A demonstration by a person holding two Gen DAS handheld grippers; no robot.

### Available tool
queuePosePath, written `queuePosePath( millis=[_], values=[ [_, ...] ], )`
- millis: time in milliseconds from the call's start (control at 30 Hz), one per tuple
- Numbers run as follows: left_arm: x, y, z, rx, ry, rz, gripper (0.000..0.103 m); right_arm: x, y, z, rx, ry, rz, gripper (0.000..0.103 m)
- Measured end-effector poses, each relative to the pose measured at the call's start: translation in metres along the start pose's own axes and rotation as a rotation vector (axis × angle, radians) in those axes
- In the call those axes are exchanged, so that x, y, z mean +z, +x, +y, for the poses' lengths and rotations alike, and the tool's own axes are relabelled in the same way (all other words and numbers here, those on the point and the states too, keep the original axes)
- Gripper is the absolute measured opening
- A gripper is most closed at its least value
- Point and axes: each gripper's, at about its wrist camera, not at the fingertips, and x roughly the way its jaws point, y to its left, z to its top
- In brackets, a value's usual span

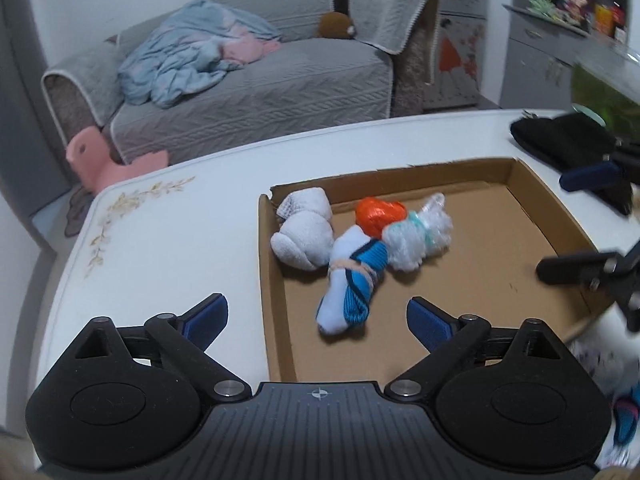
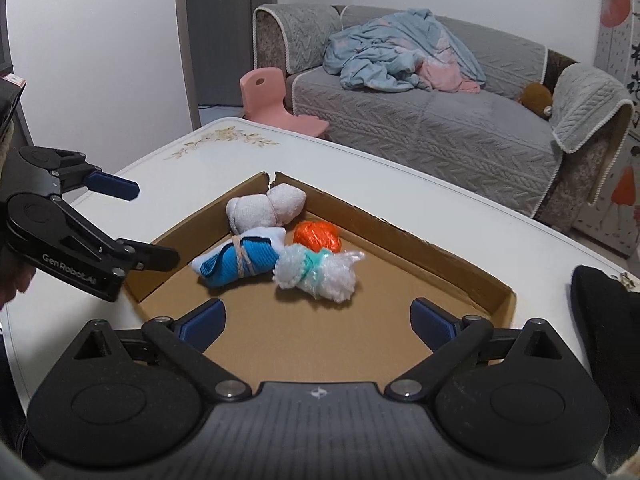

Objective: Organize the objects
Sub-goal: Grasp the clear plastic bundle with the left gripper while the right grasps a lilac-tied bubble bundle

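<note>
Four bundles lie clustered in a shallow cardboard tray [image 1: 276, 280] on the white table [image 1: 160, 240].

Just ahead of the left gripper [image 1: 317, 316], jaws wide and empty, lies the blue-and-white sock roll [image 1: 352, 288]; beyond it the white sock bundle [image 1: 304, 236], orange ball [image 1: 380, 214] and white mesh bundle [image 1: 416, 236]. The right gripper [image 2: 318, 320] is spread equally wide, holding nothing. A black cloth [image 1: 560, 136] to its right is cut off.
</note>
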Motion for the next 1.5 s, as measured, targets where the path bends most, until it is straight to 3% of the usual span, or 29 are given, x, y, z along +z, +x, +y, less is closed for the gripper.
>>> queuePosePath(
  millis=[433, 700, 967, 1033, 1200, 1400, 1467, 1500],
  values=[
    [-0.046, -0.039, -0.011, -0.048, 0.132, -0.012, 0.102, -0.041, -0.042, 0.003, -0.013, 0.031, -0.006, 0.099],
    [-0.088, -0.015, -0.019, -0.096, 0.059, 0.079, 0.102, -0.081, -0.041, 0.001, -0.025, 0.108, 0.034, 0.099],
    [-0.088, -0.002, -0.016, -0.114, -0.025, 0.098, 0.102, -0.096, -0.020, 0.009, -0.056, 0.137, 0.071, 0.103],
    [-0.091, -0.004, -0.016, -0.117, -0.027, 0.097, 0.102, -0.097, -0.023, 0.012, -0.073, 0.143, 0.076, 0.098],
    [-0.095, 0.000, -0.011, -0.106, -0.033, 0.112, 0.102, -0.107, -0.032, 0.012, -0.087, 0.165, 0.067, 0.098],
    [-0.098, 0.008, -0.002, -0.064, -0.050, 0.144, 0.102, -0.112, -0.020, 0.009, -0.075, 0.205, 0.112, 0.069],
    [-0.100, 0.010, 0.001, -0.048, -0.055, 0.158, 0.101, -0.114, -0.016, 0.009, -0.067, 0.220, 0.126, 0.054],
    [-0.102, 0.010, 0.003, -0.045, -0.061, 0.162, 0.101, -0.114, -0.014, 0.009, -0.060, 0.223, 0.130, 0.052]
  ],
)
